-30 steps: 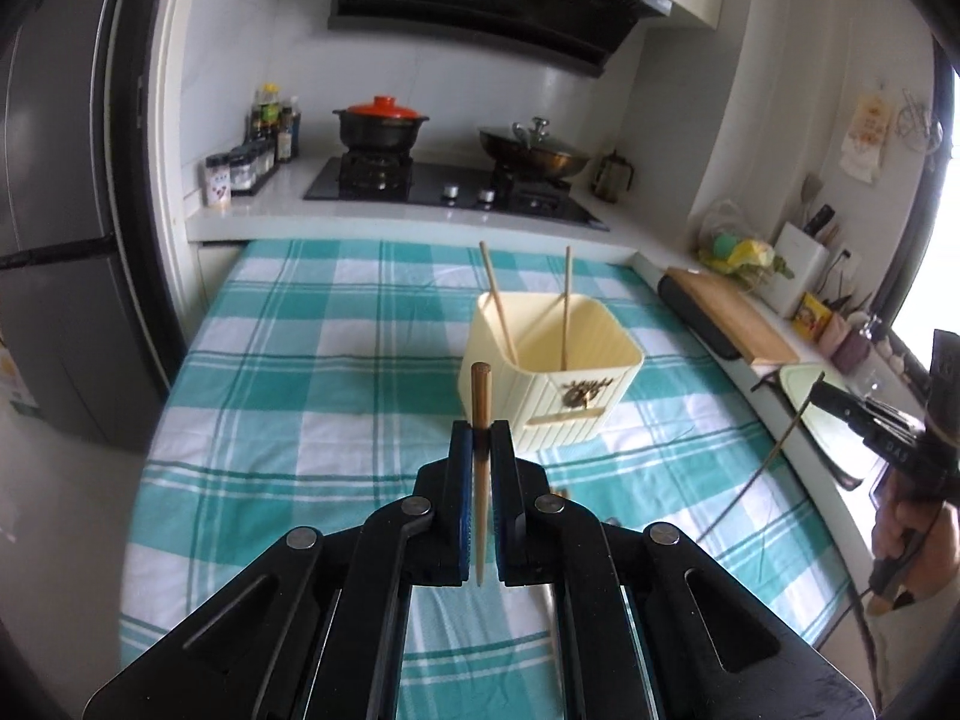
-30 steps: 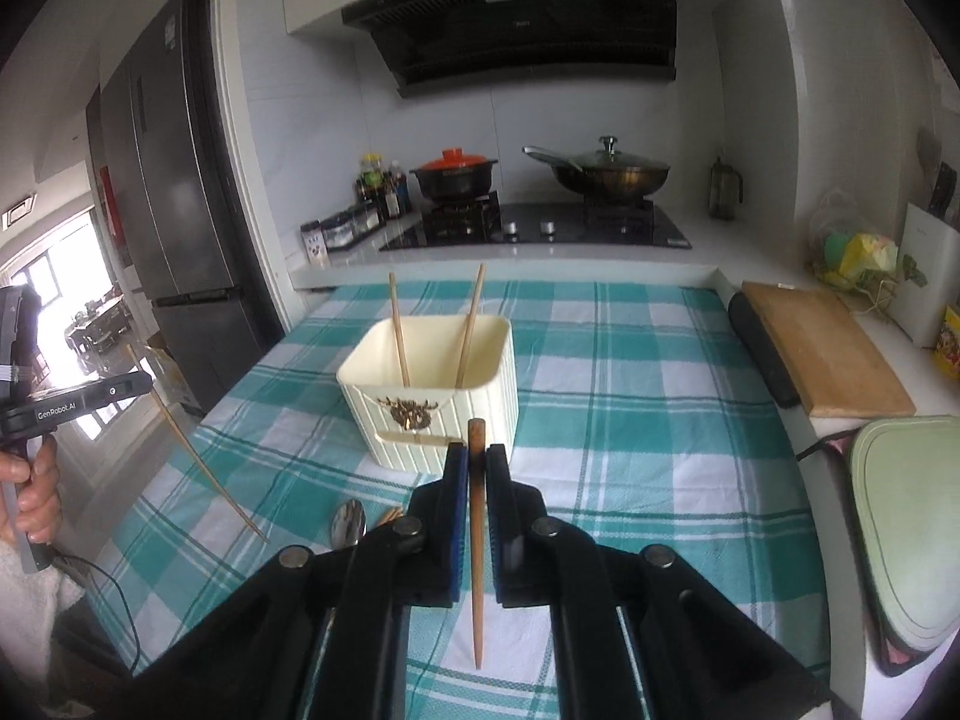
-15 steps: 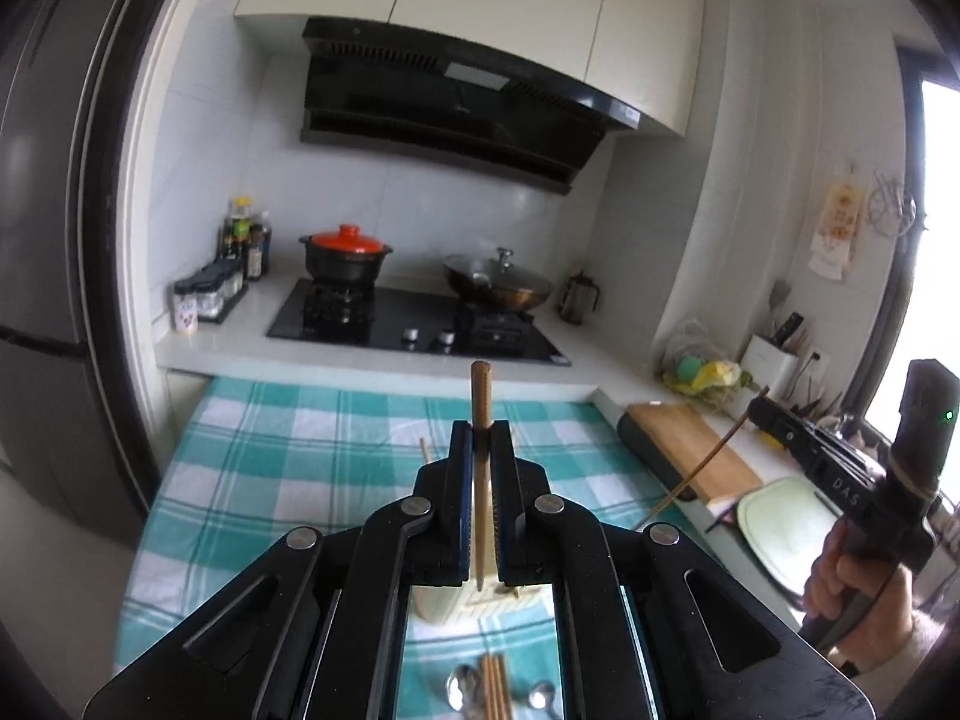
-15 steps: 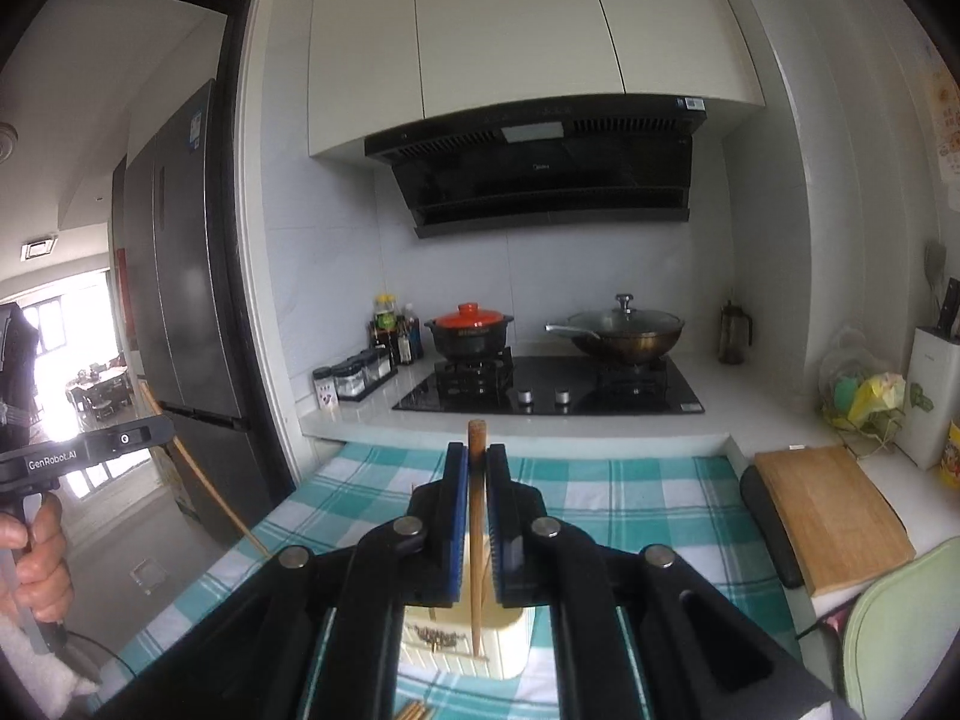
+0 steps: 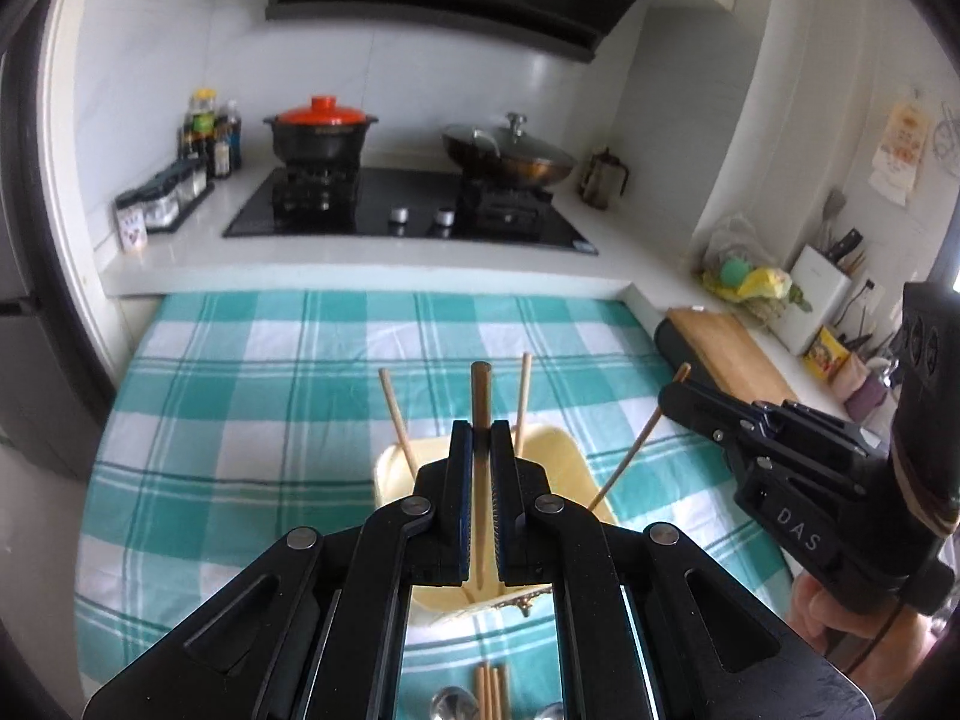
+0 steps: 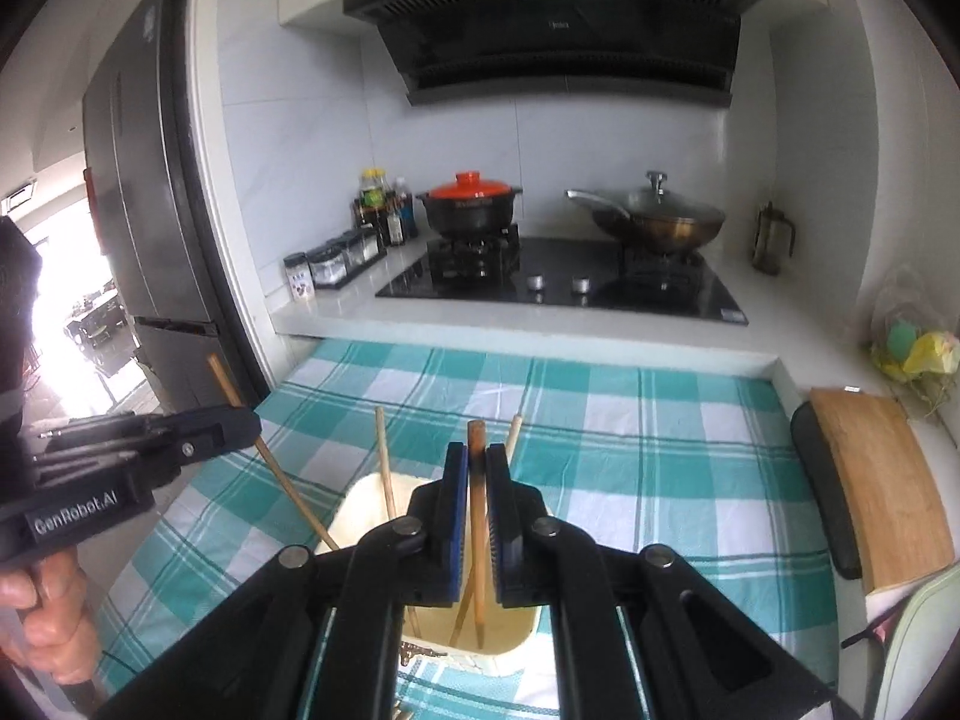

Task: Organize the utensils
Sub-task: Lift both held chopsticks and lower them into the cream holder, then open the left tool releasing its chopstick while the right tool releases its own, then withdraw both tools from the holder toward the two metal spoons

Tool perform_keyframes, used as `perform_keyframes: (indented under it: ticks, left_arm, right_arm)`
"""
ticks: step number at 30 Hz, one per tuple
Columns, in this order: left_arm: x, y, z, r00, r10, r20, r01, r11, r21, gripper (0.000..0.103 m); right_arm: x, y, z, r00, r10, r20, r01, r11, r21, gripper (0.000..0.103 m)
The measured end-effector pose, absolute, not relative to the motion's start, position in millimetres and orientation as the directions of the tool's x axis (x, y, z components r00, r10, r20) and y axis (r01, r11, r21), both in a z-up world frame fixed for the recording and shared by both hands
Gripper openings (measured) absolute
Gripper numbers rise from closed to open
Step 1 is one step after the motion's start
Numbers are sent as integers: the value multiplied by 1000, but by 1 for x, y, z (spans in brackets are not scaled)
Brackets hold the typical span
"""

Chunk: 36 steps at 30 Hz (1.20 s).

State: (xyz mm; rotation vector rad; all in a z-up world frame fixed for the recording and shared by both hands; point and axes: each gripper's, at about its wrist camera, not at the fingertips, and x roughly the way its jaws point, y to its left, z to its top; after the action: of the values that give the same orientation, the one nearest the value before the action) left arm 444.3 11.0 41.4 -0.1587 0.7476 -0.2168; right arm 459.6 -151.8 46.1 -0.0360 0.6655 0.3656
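My left gripper (image 5: 480, 438) is shut on a wooden chopstick (image 5: 480, 396), held upright over the cream utensil holder (image 5: 576, 456); its tip hangs inside. My right gripper (image 6: 476, 462) is shut on another chopstick (image 6: 477, 516), its lower end inside the same holder (image 6: 366, 492). Two chopsticks (image 5: 393, 414) lean inside the holder. In the left wrist view the right gripper (image 5: 678, 396) comes in from the right with its chopstick (image 5: 636, 450) slanting into the holder. In the right wrist view the left gripper (image 6: 240, 420) comes in from the left.
The holder stands on a teal checked cloth (image 5: 240, 396). More chopsticks (image 5: 489, 690) and spoons (image 5: 453, 705) lie on the cloth below the left gripper. A stove with a red-lidded pot (image 5: 321, 132) and a wok (image 5: 510, 150) is behind. A cutting board (image 6: 882, 480) lies at right.
Both grippers have dropped and tilted downward from a raised pose, carrying their chopsticks down over the holder; the chopstick tips now reach into it.
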Motion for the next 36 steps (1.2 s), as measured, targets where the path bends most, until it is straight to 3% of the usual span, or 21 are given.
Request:
perform_keyframes:
  ticks: [7,8,12,18,24,31,36]
  left_arm:
    - [477,0,5,644,-208,-736,72,975,-213,5]
    - [478,2,6,642,-211,-737,63,973,-224,12]
    - [458,10,31,680,-214,-702,65,970,-232,59]
    - [381,28,58,693,-133,-708,137,989,-52,85]
    - [286,45,8,610,-90,-787,193,980,38,89]
    - [210,35,-77,585,-137,-800,118,990,-83,89]
    - [191,23,-117,590,-95,-802,61,995,-73,89]
  right_arm:
    - [498,-151,21,641,339,-688,-322,933,159,8]
    - [499,-150,22,645,333,-687,-316,936,157,9]
    - [482,-157,43,689,373,-621,-319,926,202,44]
    - [419,-171,68,710,377,-595,-376,917,132,45]
    - [334,-200,34,680,357,-640,-407,910,76,45]
    - [226,-217,-51,725,252,-641,-336,942,-10,45]
    - [171,-212,-101,742,224,-632,-276,961,16,45]
